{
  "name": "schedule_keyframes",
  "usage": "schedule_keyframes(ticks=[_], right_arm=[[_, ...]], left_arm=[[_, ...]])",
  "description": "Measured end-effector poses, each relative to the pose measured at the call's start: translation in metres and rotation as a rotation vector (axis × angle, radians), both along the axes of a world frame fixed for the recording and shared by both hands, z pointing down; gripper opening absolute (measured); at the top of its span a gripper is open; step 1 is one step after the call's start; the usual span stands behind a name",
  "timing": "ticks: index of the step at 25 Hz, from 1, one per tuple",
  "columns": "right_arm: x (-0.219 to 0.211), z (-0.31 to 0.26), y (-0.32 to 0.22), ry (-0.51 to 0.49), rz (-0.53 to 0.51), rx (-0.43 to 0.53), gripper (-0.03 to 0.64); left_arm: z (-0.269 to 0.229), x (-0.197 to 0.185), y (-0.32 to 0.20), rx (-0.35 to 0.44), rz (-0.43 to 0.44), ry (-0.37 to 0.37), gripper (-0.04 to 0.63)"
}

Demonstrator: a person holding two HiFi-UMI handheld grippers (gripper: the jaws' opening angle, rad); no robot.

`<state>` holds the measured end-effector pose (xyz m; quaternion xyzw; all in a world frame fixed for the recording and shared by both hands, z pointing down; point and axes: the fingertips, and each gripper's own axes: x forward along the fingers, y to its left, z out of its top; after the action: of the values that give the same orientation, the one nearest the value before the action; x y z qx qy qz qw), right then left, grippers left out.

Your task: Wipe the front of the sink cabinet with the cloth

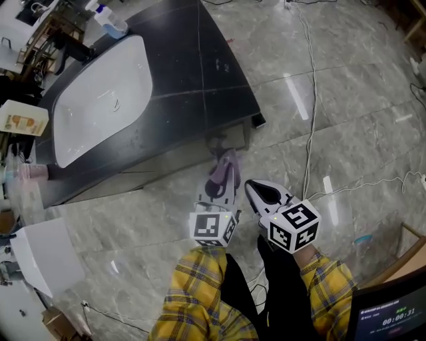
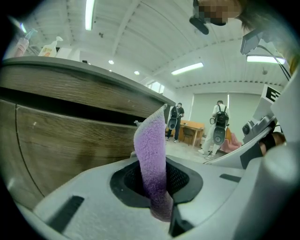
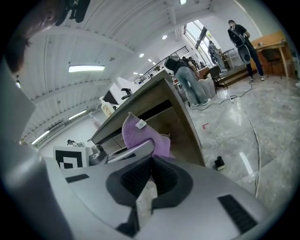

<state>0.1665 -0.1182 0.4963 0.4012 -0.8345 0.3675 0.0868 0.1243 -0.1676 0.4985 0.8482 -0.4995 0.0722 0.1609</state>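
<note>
Presently, left gripper [image 2: 157,190]: closed upon the cloth [image 2: 151,150], which is pinched between the dark pads and stands up out of them as a purple strip.
Cloth: held just beside the right-hand end of the cabinet front [image 2: 65,140]; whether it is pressed to the wood cannot be told. A small white tag [image 3: 140,124] is seen near its upper edge in the right gripper view.
Right gripper [image 3: 149,185]: jaws brought together, with only a slit left between the pads; nothing is gripped. It is held just to the right of the left gripper.
Cabinet front: wood-grained, crossed by a dark horizontal gap below the top, and capped by a dark bench [image 1: 193,66].
Sink [image 1: 100,100]: a white basin set into the bench, well apart from both grippers.
Bottle [image 1: 110,20]: stood on the bench beyond the sink's far end.
Floor [image 1: 346,86]: grey marble-look tiles, with a white cable [image 1: 310,100] laid across them.
Sleeves [image 1: 193,293]: yellow plaid, seen behind the marker cubes in the head view.
</note>
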Motion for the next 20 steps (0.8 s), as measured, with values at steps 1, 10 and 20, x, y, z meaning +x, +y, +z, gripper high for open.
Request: schedule_keyframes(ticks=[1, 10, 20], right_arm=[[-0.009, -0.001, 0.003, 0.000, -0.007, -0.001, 0.005], [-0.086, 0.001, 0.027, 0.003, -0.083, -0.010, 0.005], [-0.169, 0.010, 0.055, 0.000, -0.199, -0.022, 0.005]], left_arm=[[0.000, -0.008, 0.003, -0.001, -0.003, 0.000, 0.046], [-0.002, -0.077, 0.035, -0.002, -0.037, -0.009, 0.046], [0.005, -0.176, 0.066, -0.016, -0.151, -0.047, 0.045]])
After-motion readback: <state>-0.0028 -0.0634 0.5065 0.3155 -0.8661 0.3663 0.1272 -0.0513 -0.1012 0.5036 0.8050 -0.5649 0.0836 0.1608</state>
